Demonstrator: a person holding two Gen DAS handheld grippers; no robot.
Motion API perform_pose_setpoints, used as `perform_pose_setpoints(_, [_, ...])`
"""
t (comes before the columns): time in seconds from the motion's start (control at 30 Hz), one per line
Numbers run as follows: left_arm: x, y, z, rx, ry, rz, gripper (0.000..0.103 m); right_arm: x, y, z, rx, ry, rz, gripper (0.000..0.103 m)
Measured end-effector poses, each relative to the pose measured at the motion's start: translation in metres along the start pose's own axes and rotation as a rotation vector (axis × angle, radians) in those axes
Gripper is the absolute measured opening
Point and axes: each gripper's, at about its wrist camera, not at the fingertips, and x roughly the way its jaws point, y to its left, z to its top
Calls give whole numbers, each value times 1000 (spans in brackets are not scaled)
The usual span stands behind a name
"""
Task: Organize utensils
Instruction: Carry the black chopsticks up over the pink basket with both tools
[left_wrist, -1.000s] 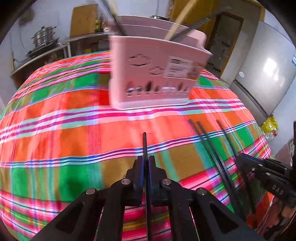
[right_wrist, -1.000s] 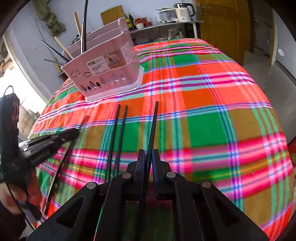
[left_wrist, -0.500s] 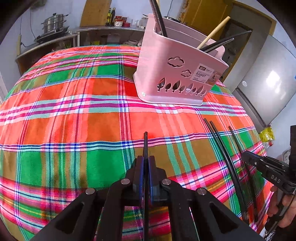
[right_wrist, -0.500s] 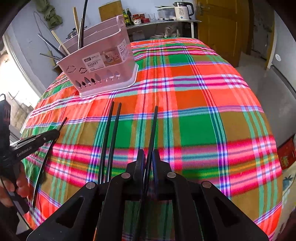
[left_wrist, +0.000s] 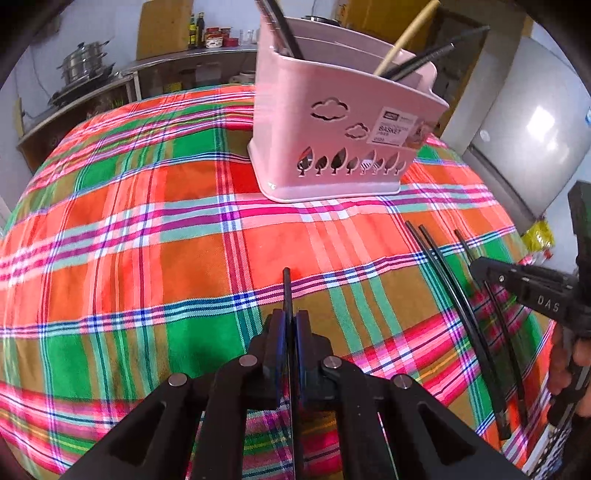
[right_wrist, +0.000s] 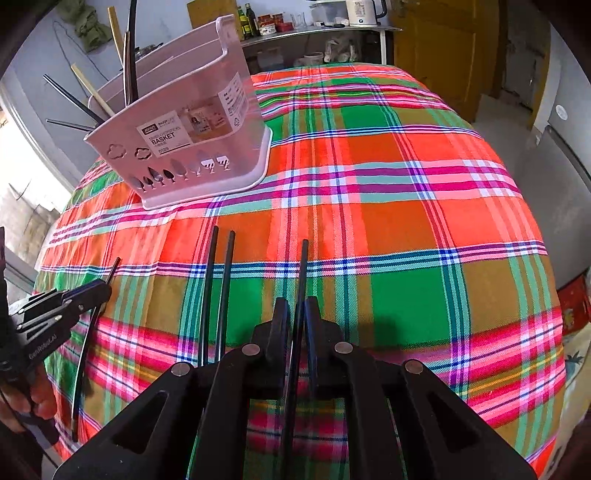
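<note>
Left wrist view: nearest the lens, the left gripper (left_wrist: 290, 325) is clamped on a single black chopstick (left_wrist: 287, 291), whose tip juts out past the pads over the plaid tablecloth (left_wrist: 129, 229). Between this gripper and the pink basket (left_wrist: 332, 147), toward the right, a pair of black chopsticks (left_wrist: 448, 291) lies flat on the cloth, side by side. Just beyond them the right gripper (left_wrist: 480, 267) hovers low over another chopstick.

In the right wrist view, the right gripper (right_wrist: 296, 314) has a black chopstick (right_wrist: 303, 266) between its jaws; the pads stand slightly apart, and I cannot tell whether they press on it. The stick's far end points toward the basket (right_wrist: 184, 140), and the loose pair (right_wrist: 218, 280) lies just to its left. Farther left, the left gripper (right_wrist: 99, 290) carries its own stick, with a hand (right_wrist: 33, 402) on its handle.

The basket stands upright near the cloth's far edge, already holding several black and wooden chopsticks (left_wrist: 402, 44) that lean out of its compartments.
</note>
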Motion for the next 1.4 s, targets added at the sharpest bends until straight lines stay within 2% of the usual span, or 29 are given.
perform_pose_setpoints(0.1, [1,1,3,-5,11,1,5,0,-1,1,-10,7,1,6])
perform_pose_setpoints(0.2, [1,5,9,-35,23,-29,4,-3,0,2,-19,10,26,5])
perform_pose_setpoints(0.3, [-5,4,10,-32,12,-30,4,-15,4,4,-30,-23,39,5])
perform_pose_setpoints(0.7, [-80,-5,46,-7,-139,-71,4,-90,13,31,-51,-203,93,5])
perform_pose_setpoints(1.07, [-135,-19,84,37,-274,-76,4,-135,17,46,-62,-319,96,5])
perform_pose_setpoints(1.4, [-147,-25,73,40,-283,-90,4,-149,17,34,-79,-330,86,5])
